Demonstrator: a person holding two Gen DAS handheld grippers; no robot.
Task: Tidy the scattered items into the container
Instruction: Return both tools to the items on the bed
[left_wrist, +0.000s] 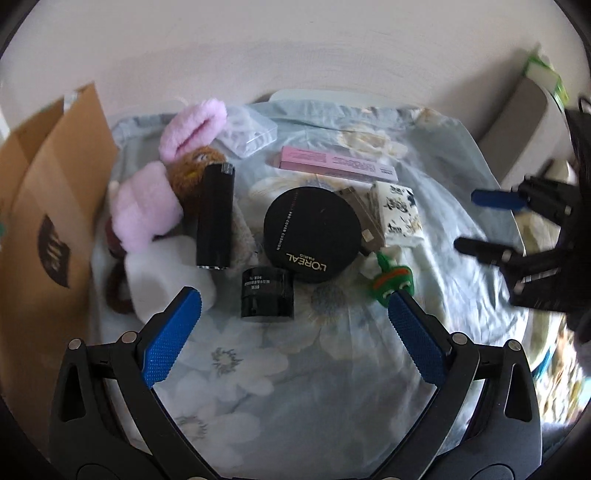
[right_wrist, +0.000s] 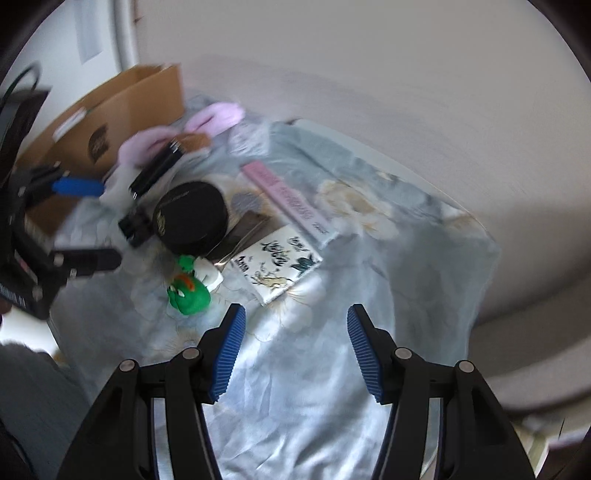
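Clutter sits bunched mid-frame on the floral cloth (left_wrist: 295, 369): round black compact (left_wrist: 313, 233), black tube (left_wrist: 215, 218), small black jar (left_wrist: 267, 292), pink box (left_wrist: 338, 165), green frog toy (left_wrist: 391, 281), pink plush (left_wrist: 147, 206). Cardboard box (left_wrist: 55, 206), likely the container, stands open at left edge, just beside the pile for short transfers. Left gripper (left_wrist: 295, 314) gapes wide and empty near the jar; right gripper (right_wrist: 295, 332), half-spread, holds nothing, lower centre.

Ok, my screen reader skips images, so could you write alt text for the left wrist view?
The open left tool hovers empty over a floral cloth strewn with cosmetics: a black L'Oreal compact, a small black jar and a black tube. A cardboard box stands at the left.
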